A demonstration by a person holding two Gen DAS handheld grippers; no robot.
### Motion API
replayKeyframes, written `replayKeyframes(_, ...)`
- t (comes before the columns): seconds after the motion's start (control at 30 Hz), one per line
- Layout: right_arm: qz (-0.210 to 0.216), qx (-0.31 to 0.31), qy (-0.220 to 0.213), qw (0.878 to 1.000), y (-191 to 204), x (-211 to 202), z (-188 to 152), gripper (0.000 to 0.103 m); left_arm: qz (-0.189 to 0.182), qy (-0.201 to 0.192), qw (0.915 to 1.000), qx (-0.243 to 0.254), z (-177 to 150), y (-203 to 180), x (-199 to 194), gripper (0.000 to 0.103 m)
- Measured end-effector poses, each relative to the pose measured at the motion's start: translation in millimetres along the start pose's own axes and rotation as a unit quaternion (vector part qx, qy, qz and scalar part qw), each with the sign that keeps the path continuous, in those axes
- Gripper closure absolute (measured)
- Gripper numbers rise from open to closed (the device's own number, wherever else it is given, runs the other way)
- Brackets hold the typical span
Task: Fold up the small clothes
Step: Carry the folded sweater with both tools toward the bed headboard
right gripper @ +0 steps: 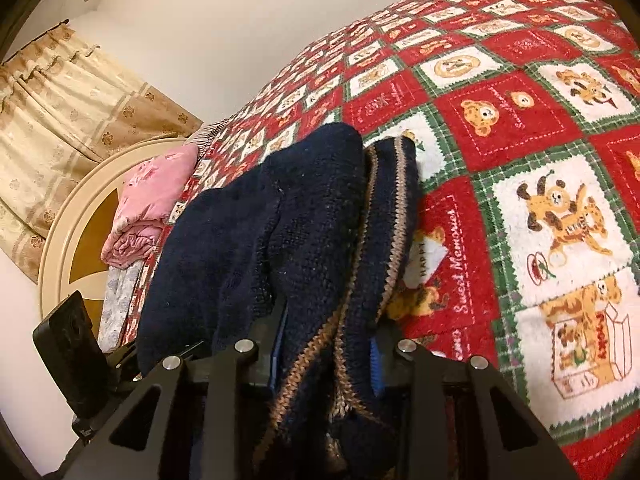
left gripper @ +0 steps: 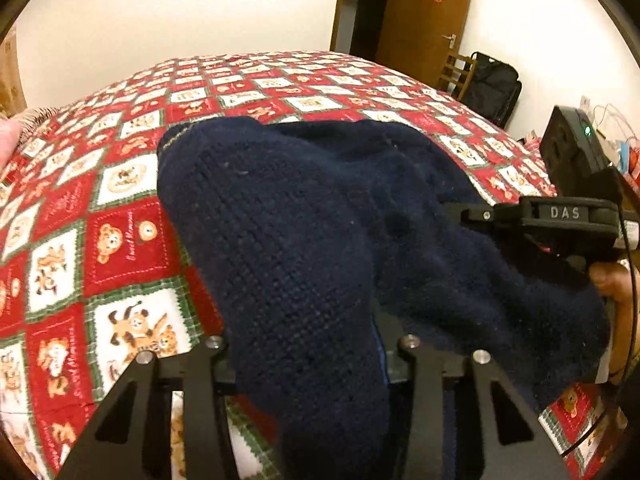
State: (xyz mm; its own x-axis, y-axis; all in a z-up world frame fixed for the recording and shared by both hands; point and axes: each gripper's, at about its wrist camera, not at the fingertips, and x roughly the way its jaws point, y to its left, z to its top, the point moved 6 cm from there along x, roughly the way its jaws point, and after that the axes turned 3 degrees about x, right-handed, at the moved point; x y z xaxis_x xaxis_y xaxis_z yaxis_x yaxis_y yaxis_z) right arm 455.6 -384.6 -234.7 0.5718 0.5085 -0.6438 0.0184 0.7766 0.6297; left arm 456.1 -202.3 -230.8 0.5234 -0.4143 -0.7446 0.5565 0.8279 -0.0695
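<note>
A dark navy knitted garment (left gripper: 304, 240) hangs bunched over the bed, held by both grippers. My left gripper (left gripper: 312, 344) is shut on the knit, which drapes over and hides its fingertips. In the right wrist view the same garment (right gripper: 248, 232) shows a brown-striped edge (right gripper: 384, 216). My right gripper (right gripper: 324, 344) is shut on that edge, the cloth pinched between blue pads (right gripper: 375, 368). The right gripper also shows in the left wrist view (left gripper: 472, 214), at the garment's right side.
The bed carries a red, white and green teddy-bear quilt (left gripper: 120, 240), also seen in the right wrist view (right gripper: 520, 160). A pink folded blanket (right gripper: 148, 204) lies by the headboard (right gripper: 68, 216). A brown door (left gripper: 424, 16) and black bag (left gripper: 492, 84) stand beyond the bed.
</note>
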Motion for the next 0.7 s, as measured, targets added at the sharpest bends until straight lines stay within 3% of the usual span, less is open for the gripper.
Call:
replayKeyframes(0.37,0.028,0.005,-0.008,1.0,17.7,-15.4,-13.4,0.07,0.016,-0.005,0.9998,-0.006,-4.1,-8.9,-34.0,0.061)
replayKeyframes(0.7,0.071,-0.022,-0.002,0.997,76.1,-29.6,-43.2,0.07,0.056,-0.033,0.9977,0.022,-19.0,-15.9,-100.1,0.062)
